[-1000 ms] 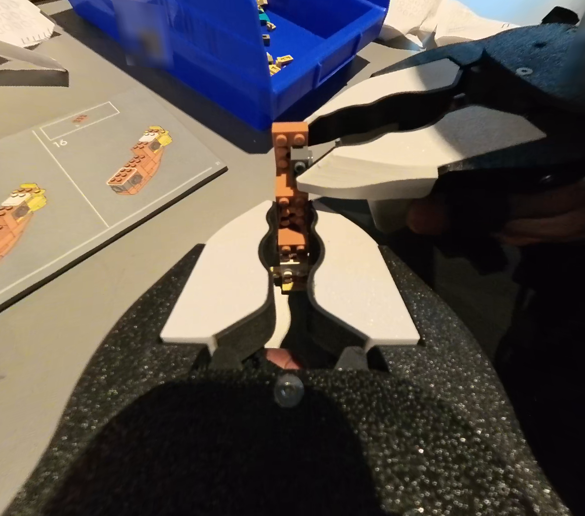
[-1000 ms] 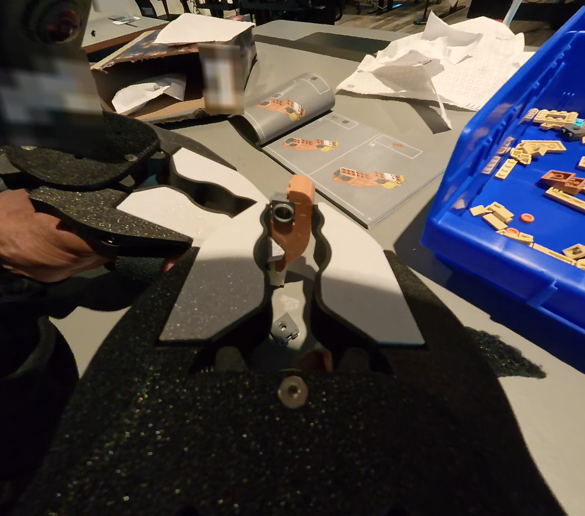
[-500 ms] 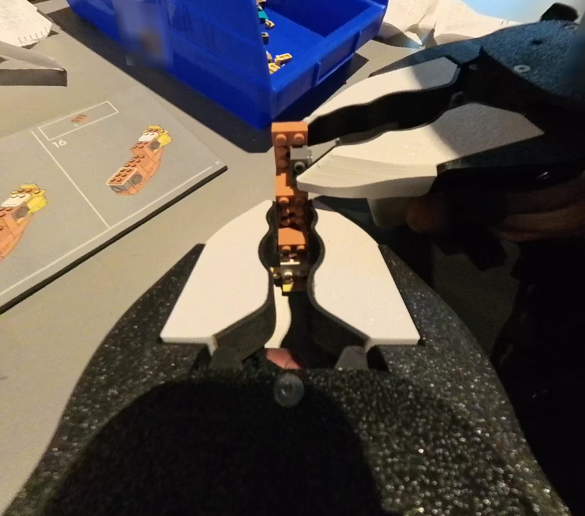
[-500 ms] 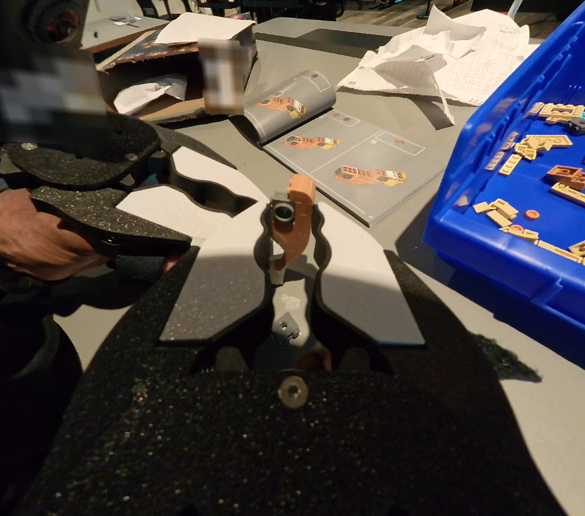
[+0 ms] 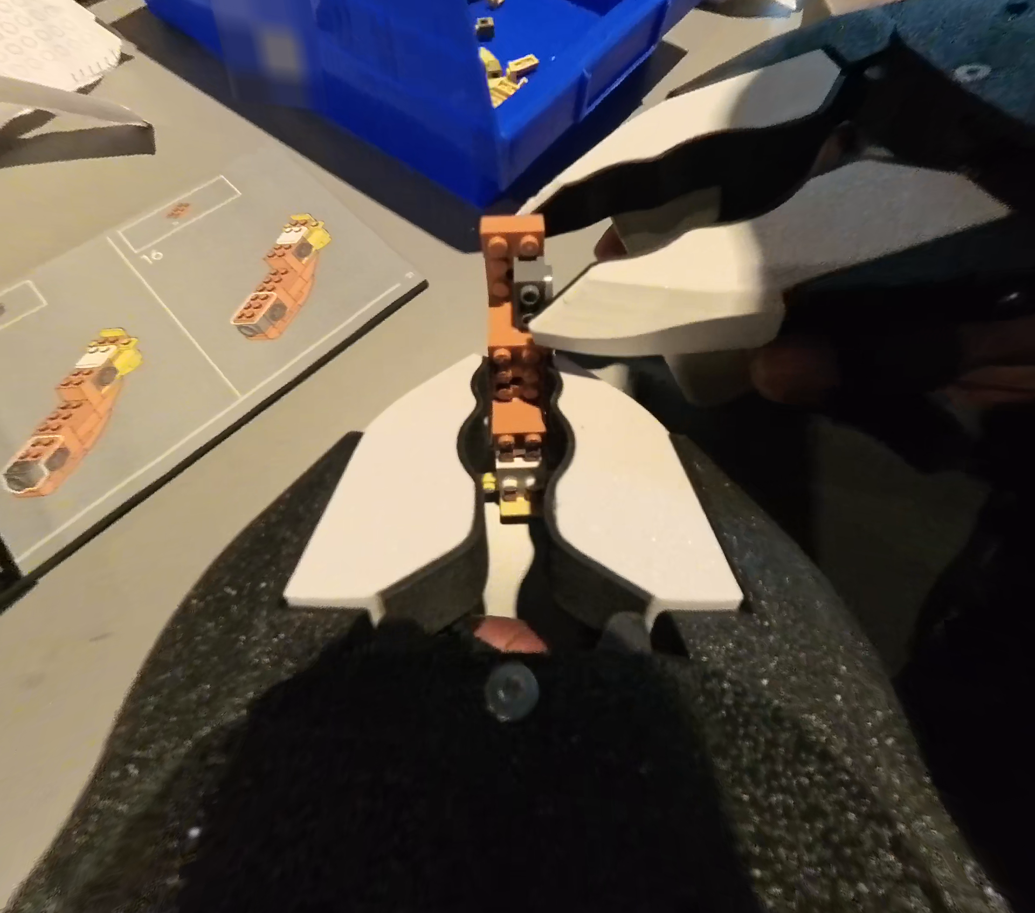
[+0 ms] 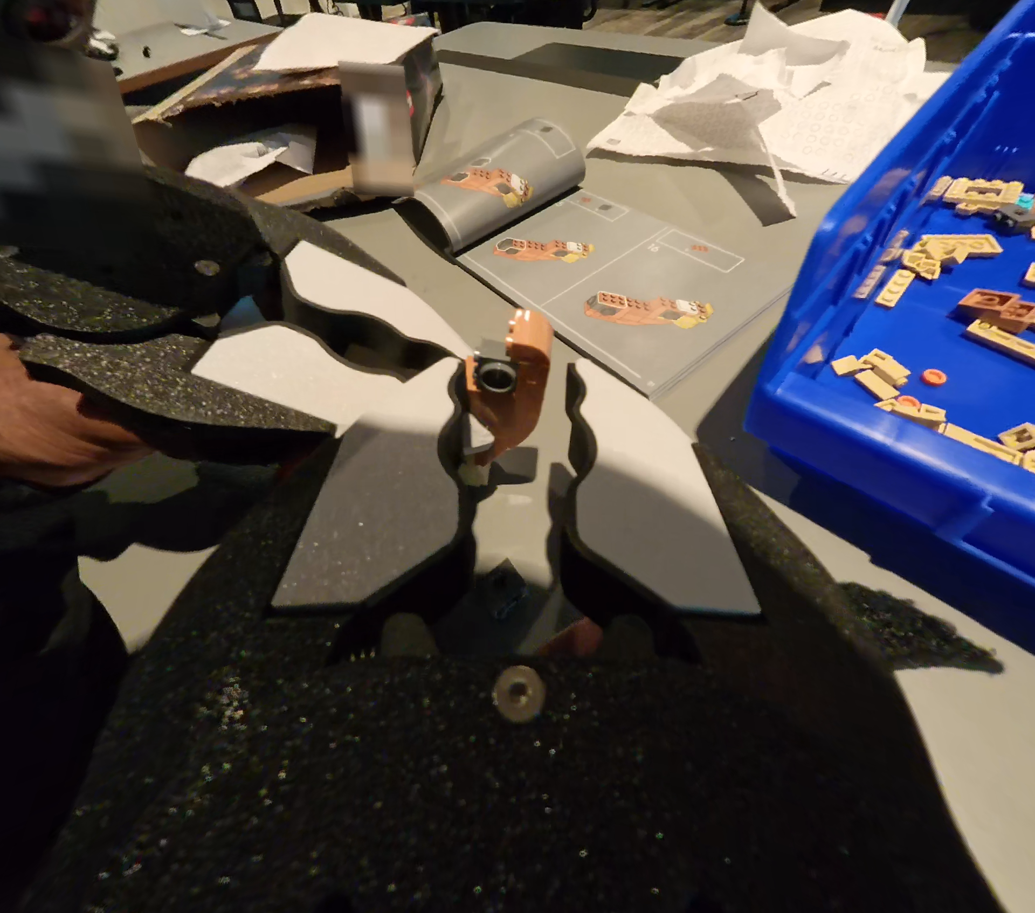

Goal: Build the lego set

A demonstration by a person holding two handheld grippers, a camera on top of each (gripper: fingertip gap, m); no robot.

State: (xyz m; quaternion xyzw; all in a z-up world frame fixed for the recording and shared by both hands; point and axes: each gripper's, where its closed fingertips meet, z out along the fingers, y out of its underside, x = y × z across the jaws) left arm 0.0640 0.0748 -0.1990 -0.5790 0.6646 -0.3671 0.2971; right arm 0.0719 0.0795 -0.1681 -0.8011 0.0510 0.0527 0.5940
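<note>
The orange lego model (image 5: 512, 326) stands gripped at its near end in the clamped left gripper (image 5: 515, 438), held off the table, so the right gripper (image 5: 537, 270), jaws apart around the far end's grey brick (image 5: 532, 282), can work there.

Right tool (image 6: 515, 416): fingers apart around brown brick model (image 6: 512, 382), which the left tool (image 6: 431, 348) holds. Open instruction booklet (image 6: 616, 281) on grey worktop (image 6: 700, 192); blue bin (image 6: 896, 382) of loose bricks at right.

Speckled black grippers (image 5: 512, 444), grey fingers (image 5: 403, 483)
</note>
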